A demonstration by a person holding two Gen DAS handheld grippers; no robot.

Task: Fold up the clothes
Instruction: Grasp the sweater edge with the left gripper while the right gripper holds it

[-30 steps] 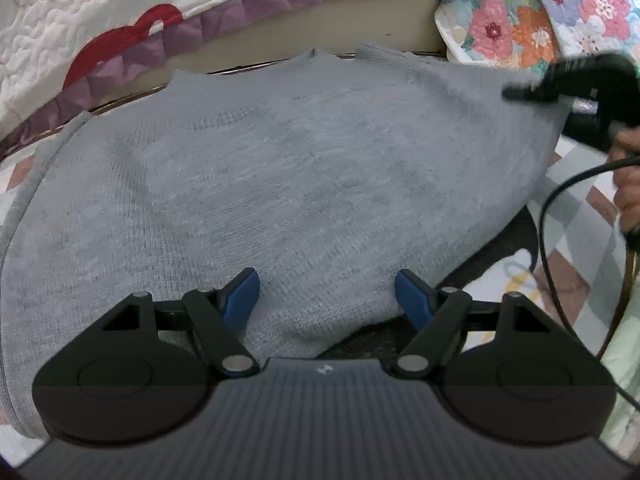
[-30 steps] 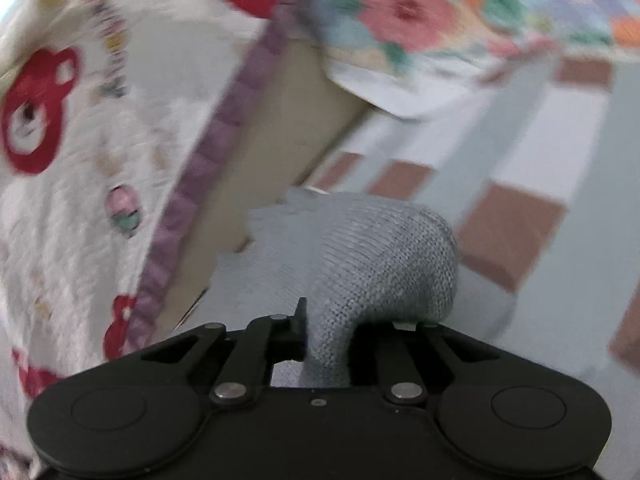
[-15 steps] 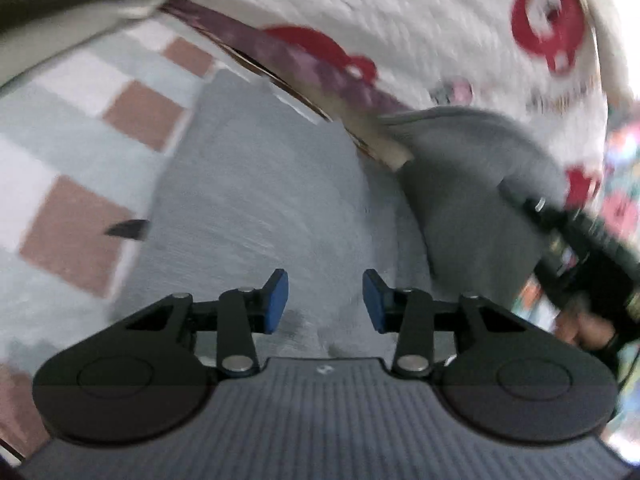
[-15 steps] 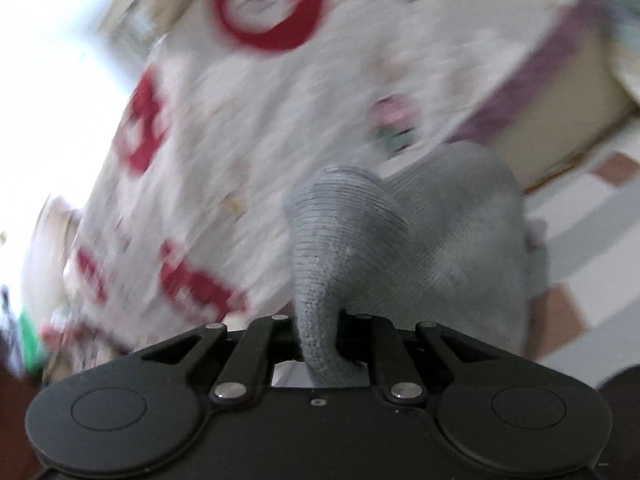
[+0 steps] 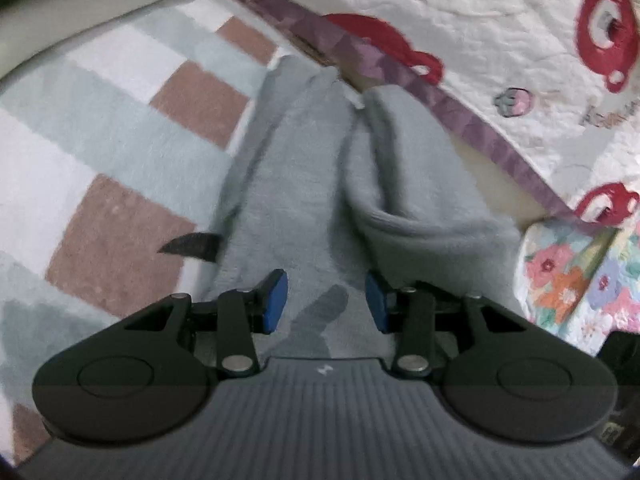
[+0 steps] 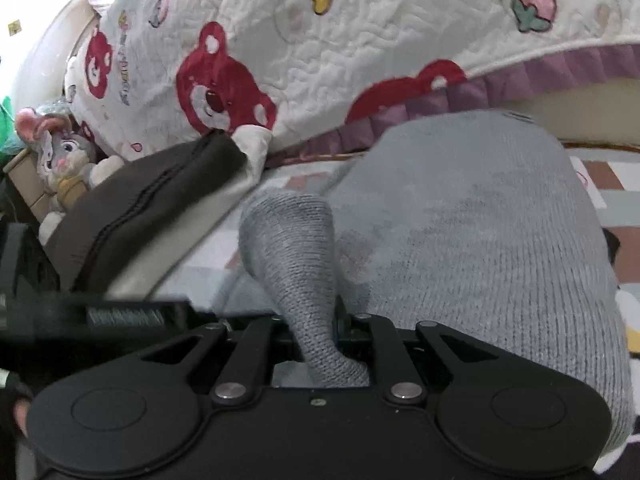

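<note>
Swinging across since a second ago, the right tongs (image 6: 320, 344) are pinching the gray sweater's (image 5: 304, 184) side, folding it over on the checked blanket (image 5: 120, 128), while the left tongs (image 5: 322, 300) are hanging open, needing laying flat next.

Soft, even indoor light, moderately bright; no hard glare. Left wrist view smeared by motion blur: grey knitted sweater (image 5: 304, 184) and pastel checked fleece blanket (image 5: 100, 128) lack texture. Faint shadow on the knit between the blue finger pads (image 5: 276, 300). Right wrist view sharper, knit stitches crisp. Top-left corner blown out white. Fisheye bends the white bear-print quilt (image 6: 360, 40); edges vignette dark.
</note>
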